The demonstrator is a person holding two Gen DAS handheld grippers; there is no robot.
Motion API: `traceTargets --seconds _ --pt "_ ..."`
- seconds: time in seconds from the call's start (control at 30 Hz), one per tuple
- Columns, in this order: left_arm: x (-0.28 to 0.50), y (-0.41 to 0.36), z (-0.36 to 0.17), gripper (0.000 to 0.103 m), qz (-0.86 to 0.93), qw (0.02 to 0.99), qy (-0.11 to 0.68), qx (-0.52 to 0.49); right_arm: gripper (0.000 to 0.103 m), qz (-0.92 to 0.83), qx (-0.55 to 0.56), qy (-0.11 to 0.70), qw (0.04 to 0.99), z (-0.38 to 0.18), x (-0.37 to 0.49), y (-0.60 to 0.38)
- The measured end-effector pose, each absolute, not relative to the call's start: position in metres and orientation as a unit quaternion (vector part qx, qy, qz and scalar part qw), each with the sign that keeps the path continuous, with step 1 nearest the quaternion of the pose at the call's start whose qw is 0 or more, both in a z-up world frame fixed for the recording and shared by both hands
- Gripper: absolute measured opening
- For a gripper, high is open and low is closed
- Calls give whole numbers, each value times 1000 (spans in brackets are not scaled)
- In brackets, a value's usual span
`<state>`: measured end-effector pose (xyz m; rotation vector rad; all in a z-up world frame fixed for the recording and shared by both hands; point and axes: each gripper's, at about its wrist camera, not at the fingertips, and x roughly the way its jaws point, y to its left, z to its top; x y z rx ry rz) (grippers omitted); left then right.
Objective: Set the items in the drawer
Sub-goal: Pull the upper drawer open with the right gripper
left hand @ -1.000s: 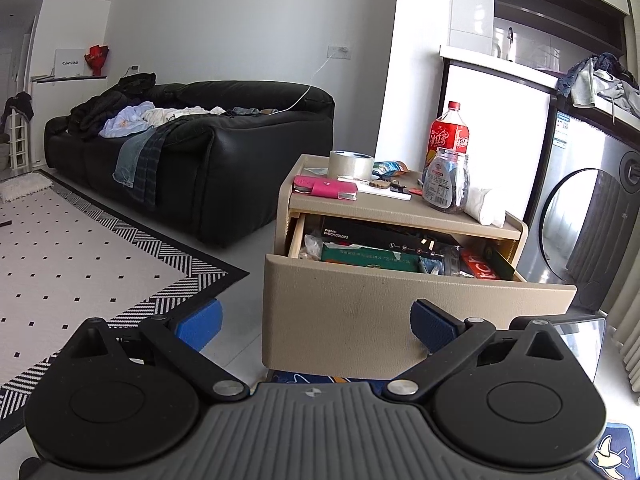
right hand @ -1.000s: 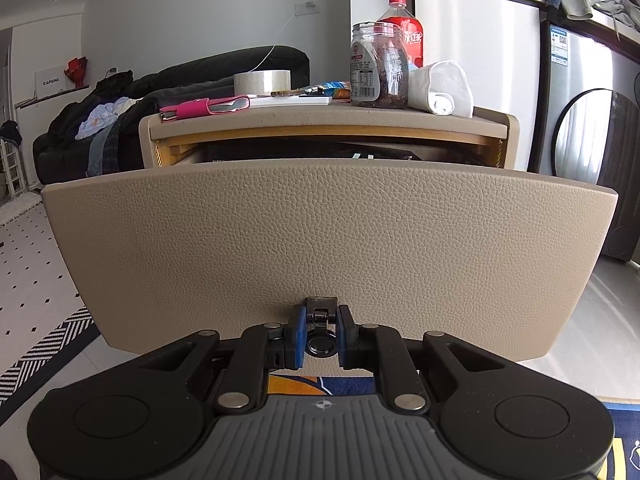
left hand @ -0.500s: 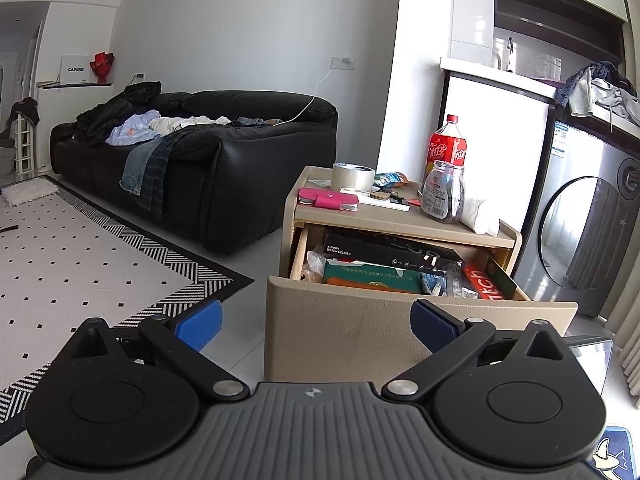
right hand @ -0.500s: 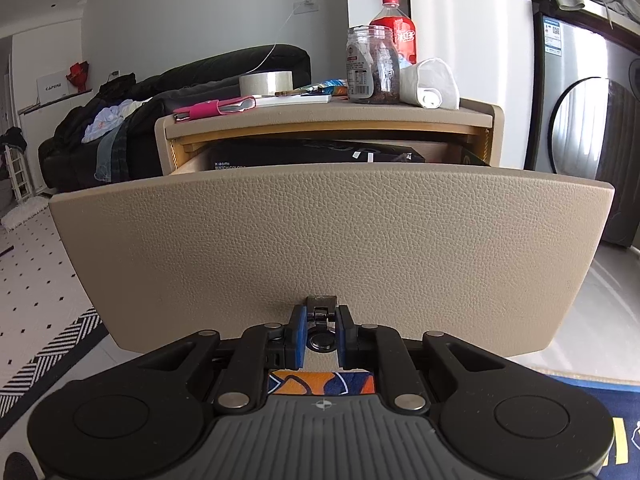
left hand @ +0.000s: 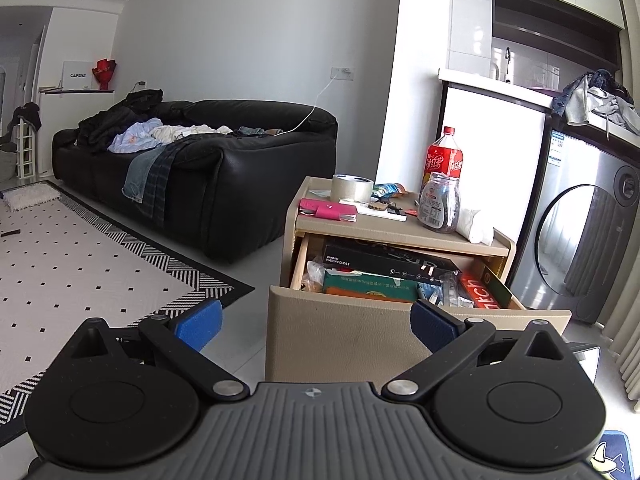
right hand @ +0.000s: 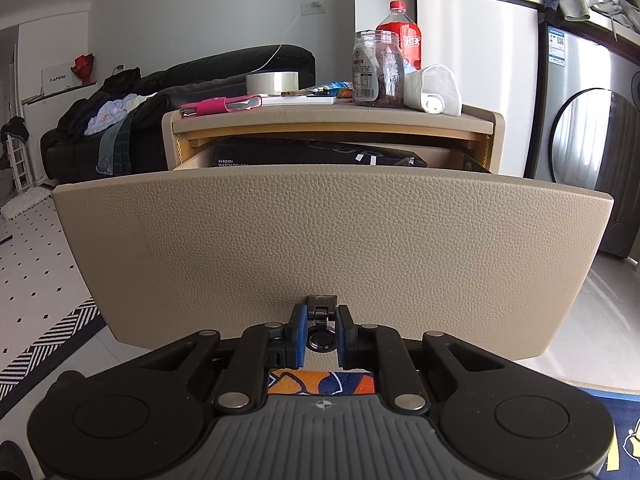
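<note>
A beige cabinet has its drawer [left hand: 360, 332] [right hand: 332, 240] pulled out, full of boxes, among them a black watch box [left hand: 384, 262] and a green box [left hand: 368, 284]. My right gripper [right hand: 320, 338] is shut on the drawer's small metal pull handle [right hand: 320, 316] at the bottom of the drawer front. My left gripper [left hand: 316, 324] hangs open in front of the drawer, holding nothing. On the cabinet top [left hand: 384, 230] lie a pink case [left hand: 328, 209] [right hand: 224, 105], a tape roll [left hand: 352, 187] [right hand: 272, 82], a glass jar [left hand: 439, 207] [right hand: 378, 69], a red soda bottle [left hand: 444, 158] and a white roll [right hand: 434, 90].
A black sofa [left hand: 208, 184] with clothes stands left of the cabinet. A patterned rug [left hand: 72, 264] covers the floor at left. A washing machine [left hand: 588, 232] stands to the right, with a white appliance [left hand: 492, 148] behind the cabinet. A colourful mat [right hand: 320, 382] lies under the right gripper.
The drawer has slid further out with my right gripper shut on its handle. The left gripper has risen and drawn back, showing more of the drawer's contents.
</note>
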<state>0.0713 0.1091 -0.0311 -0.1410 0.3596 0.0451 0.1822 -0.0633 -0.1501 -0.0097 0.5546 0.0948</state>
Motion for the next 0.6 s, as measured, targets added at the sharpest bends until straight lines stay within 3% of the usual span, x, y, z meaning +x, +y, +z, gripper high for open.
traceTargets --seconds 0.6 --pt "63 114 -26 103 27 982 170 -76 16 39 -10 279 960 -151 183 -60"
